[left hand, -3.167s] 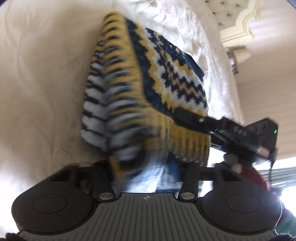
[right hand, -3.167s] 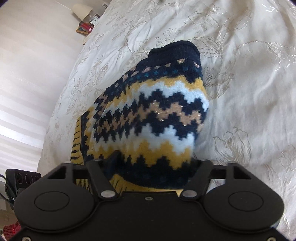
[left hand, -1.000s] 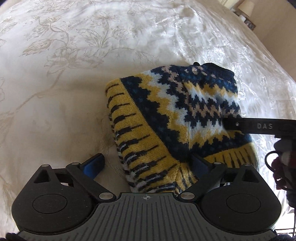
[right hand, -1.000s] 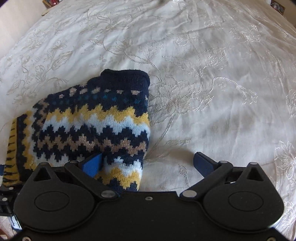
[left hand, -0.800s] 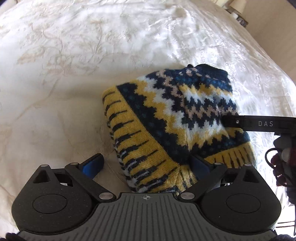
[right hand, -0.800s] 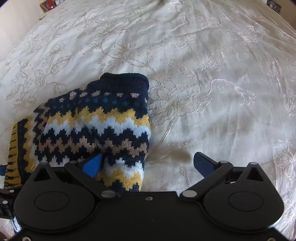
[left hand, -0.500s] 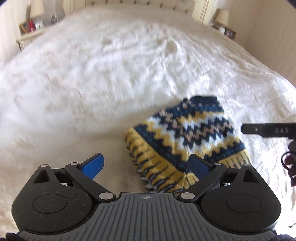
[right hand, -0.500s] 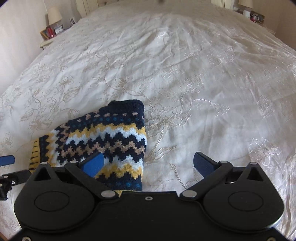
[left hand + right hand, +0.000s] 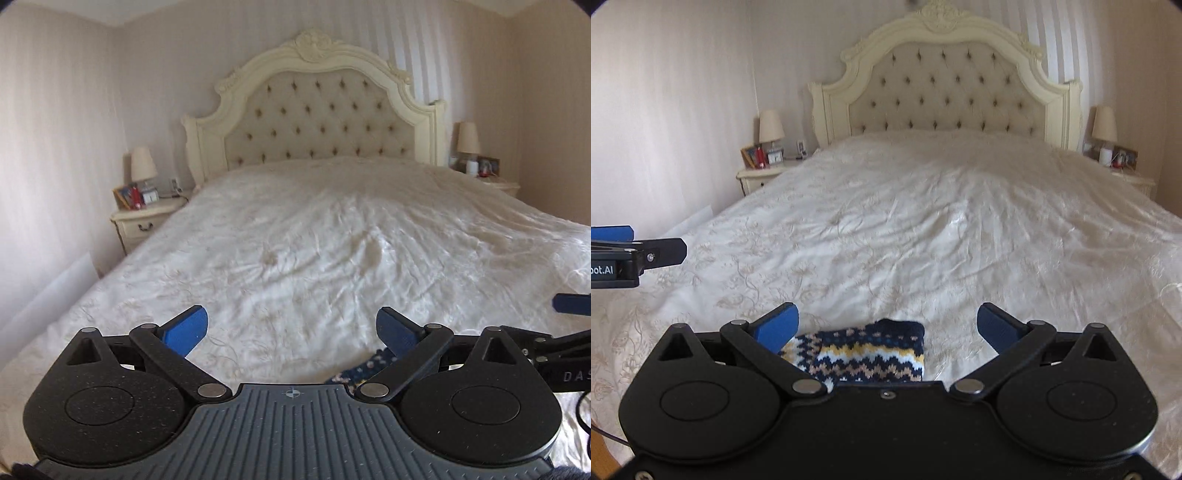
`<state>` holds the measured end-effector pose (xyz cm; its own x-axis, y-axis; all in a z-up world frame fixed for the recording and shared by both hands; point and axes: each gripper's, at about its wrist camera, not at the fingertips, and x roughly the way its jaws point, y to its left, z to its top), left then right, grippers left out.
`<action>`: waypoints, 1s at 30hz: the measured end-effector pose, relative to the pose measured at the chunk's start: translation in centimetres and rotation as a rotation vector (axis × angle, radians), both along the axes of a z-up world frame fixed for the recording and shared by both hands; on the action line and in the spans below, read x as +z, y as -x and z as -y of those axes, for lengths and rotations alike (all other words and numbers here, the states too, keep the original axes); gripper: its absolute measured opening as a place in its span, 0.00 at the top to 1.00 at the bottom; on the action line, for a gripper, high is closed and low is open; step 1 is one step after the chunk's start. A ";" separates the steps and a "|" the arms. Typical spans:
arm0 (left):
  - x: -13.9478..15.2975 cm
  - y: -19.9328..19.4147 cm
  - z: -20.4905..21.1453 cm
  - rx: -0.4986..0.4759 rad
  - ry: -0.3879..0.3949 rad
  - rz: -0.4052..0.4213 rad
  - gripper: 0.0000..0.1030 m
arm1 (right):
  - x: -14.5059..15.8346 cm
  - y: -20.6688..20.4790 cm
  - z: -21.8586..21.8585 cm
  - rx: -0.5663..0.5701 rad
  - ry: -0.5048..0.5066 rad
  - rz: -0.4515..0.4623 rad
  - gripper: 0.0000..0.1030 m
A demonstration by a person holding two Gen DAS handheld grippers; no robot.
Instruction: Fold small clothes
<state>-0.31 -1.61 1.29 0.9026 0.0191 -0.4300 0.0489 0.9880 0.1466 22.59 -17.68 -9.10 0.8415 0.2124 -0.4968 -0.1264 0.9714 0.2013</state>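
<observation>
Folded patterned sweater (image 9: 864,350): laid flat on the cream bedspread (image 9: 942,229), just ahead of and below the right gripper (image 9: 888,325), between its blue fingertips. Right gripper: jaws spread wide, nothing held. Left gripper (image 9: 291,330): likewise spread wide and empty, raised over the bedspread; sweater edge glimpsed beneath its right finger. Tufted headboard (image 9: 321,122) seen far ahead.

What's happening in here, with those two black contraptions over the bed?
A person is folding small clothes with a hand-held gripping tool in each hand. Right now both the left tool and the right tool are open and hold nothing. The navy, yellow and white zigzag-knit garment lies folded on the cream embroidered bedspread, just below the right tool. Both tools point up the bed towards the cream tufted headboard.
</observation>
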 end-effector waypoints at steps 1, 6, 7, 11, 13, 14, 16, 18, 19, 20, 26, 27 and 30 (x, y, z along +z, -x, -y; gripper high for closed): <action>0.2 0.5 0.6 0.026 -0.017 0.003 0.04 | 0.6 0.6 -0.1 -0.025 0.018 0.014 0.01; -0.5 2.3 1.9 0.071 0.016 -0.156 0.04 | 1.5 2.7 -1.2 -0.160 0.223 -0.053 0.01; -0.8 2.6 2.0 0.070 0.030 -0.193 0.04 | 1.4 3.0 -1.1 -0.129 0.223 -0.079 0.01; -2.3 4.5 1.8 0.072 0.061 -0.318 0.04 | 0.7 4.5 -0.1 -0.047 0.144 -0.182 0.01; -2.9 5.0 1.9 0.070 0.072 -0.366 0.04 | 0.3 5.4 0.0 -0.037 0.134 -0.217 0.01; -3.2 5.4 1.9 0.072 0.081 -0.387 0.04 | 0.1 5.8 0.1 -0.032 0.130 -0.236 0.01; -3.6 6.1 1.9 0.074 0.098 -0.420 0.04 | -0.1 6.6 0.4 -0.024 0.109 -0.265 0.01; -4.0 6.9 2.0 0.081 0.109 -0.448 0.04 | -0.4 7.4 0.5 -0.022 0.089 -0.297 0.01; -4.1 7.1 2.0 0.083 0.114 -0.462 0.04 | -0.5 7.8 0.6 -0.025 0.076 -0.311 0.01; -4.3 7.3 2.0 0.087 0.118 -0.477 0.04 | -0.6 8.1 0.7 -0.029 0.064 -0.326 0.01; -5.0 8.5 2.0 0.106 0.149 -0.533 0.05 | -1.0 9.3 1.5 -0.047 0.005 -0.388 0.01; -5.1 8.7 2.0 0.107 0.152 -0.539 0.05 | -1.1 9.5 1.5 -0.050 0.004 -0.394 0.01; -5.3 9.1 1.9 0.114 0.165 -0.561 0.05 | -1.3 10.0 1.5 -0.054 0.003 -0.408 0.01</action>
